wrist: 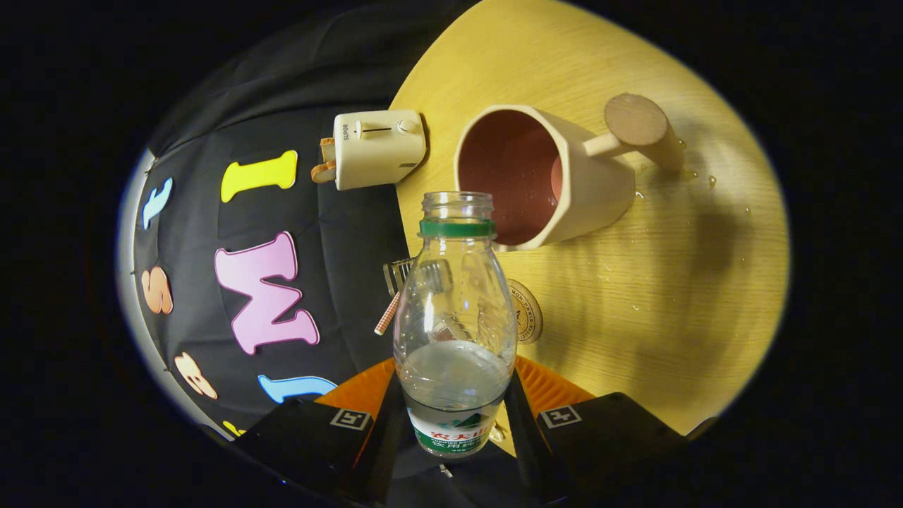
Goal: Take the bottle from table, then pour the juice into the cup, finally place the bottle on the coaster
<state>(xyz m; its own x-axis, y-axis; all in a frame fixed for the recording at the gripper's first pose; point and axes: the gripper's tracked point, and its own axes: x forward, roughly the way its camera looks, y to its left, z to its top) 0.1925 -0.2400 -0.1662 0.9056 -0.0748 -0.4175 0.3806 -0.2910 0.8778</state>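
Observation:
My gripper point(453, 409) is shut on a clear plastic bottle point(455, 310) with a green neck ring and no cap; both fingers press its lower body near the label. The bottle holds a little clear liquid low down. Its open mouth points toward a beige cup point(547, 176) with a reddish inside and a round wooden handle, which stands on the wooden table point(677, 296) just beyond the bottle. A round coaster point(528, 310) lies on the table behind the bottle, partly hidden by it. The whole scene appears tilted.
A cream toaster point(377, 147) with toast in it stands at the table's edge beside the cup. A small rack and a striped straw point(389, 310) show behind the bottle. Drops of liquid lie on the table point(695, 176) near the cup's handle.

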